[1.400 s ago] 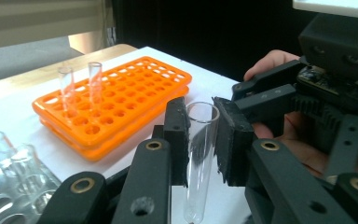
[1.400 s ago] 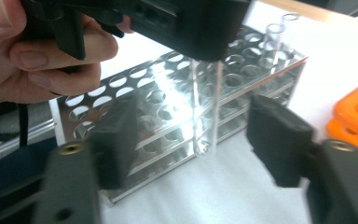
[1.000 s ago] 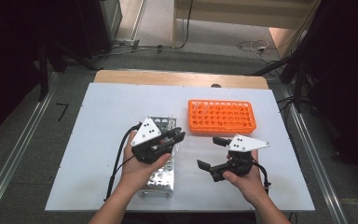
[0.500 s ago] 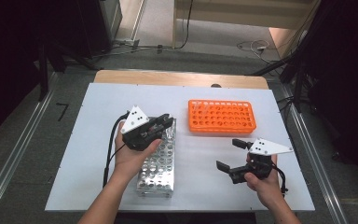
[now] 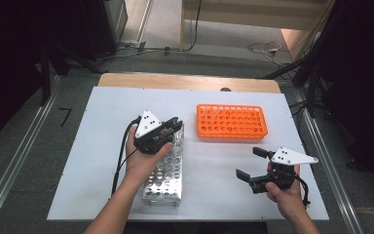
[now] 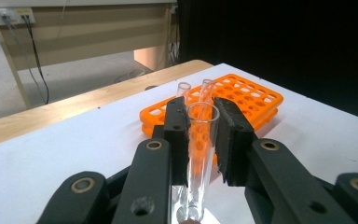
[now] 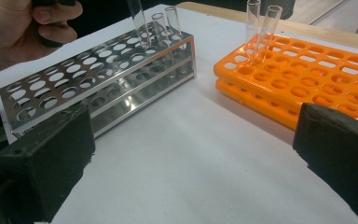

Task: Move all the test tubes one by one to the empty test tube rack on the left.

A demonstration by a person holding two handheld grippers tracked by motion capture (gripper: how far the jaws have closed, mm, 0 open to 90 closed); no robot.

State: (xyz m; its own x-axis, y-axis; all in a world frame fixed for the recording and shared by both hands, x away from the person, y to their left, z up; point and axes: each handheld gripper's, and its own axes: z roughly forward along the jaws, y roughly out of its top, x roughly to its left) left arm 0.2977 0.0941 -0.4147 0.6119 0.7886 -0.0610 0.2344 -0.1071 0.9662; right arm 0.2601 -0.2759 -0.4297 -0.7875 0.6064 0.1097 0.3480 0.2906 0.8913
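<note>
The left gripper point(image 6: 200, 135) clamps a glass test tube point(image 6: 199, 154) above the steel rack point(image 5: 168, 170); the orange rack point(image 5: 232, 121) stands beyond; the right gripper point(image 5: 252, 163) gapes empty; the tube's foot is cut off.

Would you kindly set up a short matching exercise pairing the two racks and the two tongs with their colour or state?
Things:
1. left tongs
2. right tongs
3. plastic rack
4. metal rack

States:
A. orange, with two glass tubes standing in it
B. open, nothing between the jaws
C. silver, beneath the left hand
D. shut on a glass tube

Pairs: 1-D, 2-B, 3-A, 4-C
</note>
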